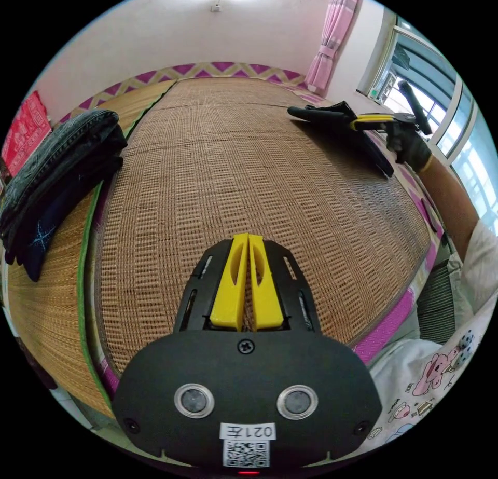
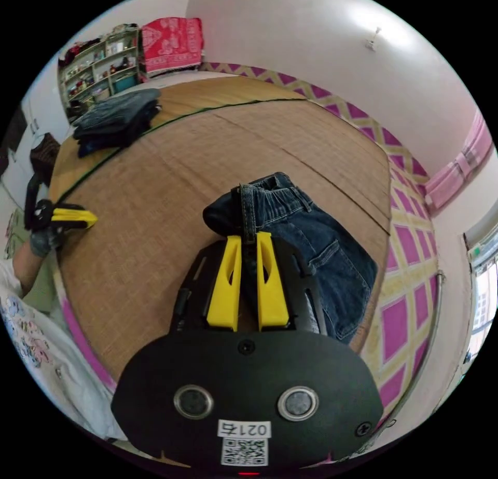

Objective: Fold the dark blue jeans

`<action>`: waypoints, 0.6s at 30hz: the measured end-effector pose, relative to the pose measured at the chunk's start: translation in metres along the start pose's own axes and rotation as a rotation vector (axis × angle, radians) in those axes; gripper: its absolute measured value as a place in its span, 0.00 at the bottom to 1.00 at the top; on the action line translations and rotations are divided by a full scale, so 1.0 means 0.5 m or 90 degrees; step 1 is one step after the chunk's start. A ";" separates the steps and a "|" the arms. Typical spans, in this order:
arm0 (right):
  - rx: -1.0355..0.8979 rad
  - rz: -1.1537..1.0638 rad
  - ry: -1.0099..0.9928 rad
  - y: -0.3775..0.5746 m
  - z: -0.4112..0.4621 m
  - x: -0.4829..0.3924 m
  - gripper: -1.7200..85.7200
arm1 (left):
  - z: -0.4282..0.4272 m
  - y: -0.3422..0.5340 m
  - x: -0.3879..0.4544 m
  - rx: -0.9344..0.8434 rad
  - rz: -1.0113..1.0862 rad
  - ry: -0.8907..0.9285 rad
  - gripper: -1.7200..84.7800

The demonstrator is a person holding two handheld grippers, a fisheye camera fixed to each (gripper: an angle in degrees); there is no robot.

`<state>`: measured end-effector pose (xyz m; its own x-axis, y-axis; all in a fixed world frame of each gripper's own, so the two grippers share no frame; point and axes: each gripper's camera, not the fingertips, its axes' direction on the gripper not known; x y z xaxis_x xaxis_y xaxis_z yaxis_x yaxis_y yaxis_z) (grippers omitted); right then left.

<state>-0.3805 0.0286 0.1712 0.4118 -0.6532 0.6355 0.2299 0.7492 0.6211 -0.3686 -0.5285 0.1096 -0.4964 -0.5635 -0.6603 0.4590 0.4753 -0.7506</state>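
- Woven straw mat (image 1: 249, 157): covers the bed and serves as the work surface; its middle lies bare.
- Dark blue jeans (image 2: 306, 240): bunched at the right edge of the mat, waistband raised toward the right gripper. In the left gripper view they appear as a dark, flat shape at far right.
- Stack of folded dark denim (image 1: 57, 157): lies at the far left of the mat, well apart from the jeans.
- Right gripper (image 2: 248, 237): jaws narrow, pinching the waistband seam between them.
- Left gripper (image 1: 248, 237): jaws nearly together, holding nothing, hovering over bare mat near the person.
- Step in hand, as judged: fetching the jeans; no fold is begun. The next move likely calls for drawing them onto the open mat and spreading them flat, with the left gripper taking a second hold.
- View difference: the right gripper view shows the pinch and a back pocket; the left gripper view shows the gloved hand (image 1: 410, 147) on the right gripper's handle.
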 end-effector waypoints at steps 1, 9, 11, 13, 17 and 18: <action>-0.007 -0.025 -0.021 0.008 -0.011 -0.059 0.08 | 0.001 0.004 0.002 0.001 -0.001 0.003 0.01; -0.014 -0.143 -0.217 0.053 -0.046 -0.373 0.08 | -0.066 0.138 0.016 0.104 -0.059 0.105 0.01; -0.025 -0.172 -0.202 0.074 -0.046 -0.414 0.09 | -0.068 0.161 0.012 0.103 -0.072 0.122 0.01; 0.006 -0.174 -0.143 0.103 -0.082 -0.434 0.10 | -0.071 0.183 0.012 0.103 -0.075 0.118 0.01; 0.037 -0.163 -0.094 0.127 -0.121 -0.444 0.12 | -0.068 0.215 0.022 0.109 -0.084 0.114 0.01; 0.036 -0.157 -0.090 0.131 -0.122 -0.441 0.12 | -0.063 0.220 0.028 0.112 -0.086 0.117 0.01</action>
<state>-0.4026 0.2285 0.0439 0.2212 -0.8266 0.5175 0.2559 0.5612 0.7871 -0.3486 -0.4628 0.0172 -0.6798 -0.4741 -0.5595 0.4921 0.2707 -0.8274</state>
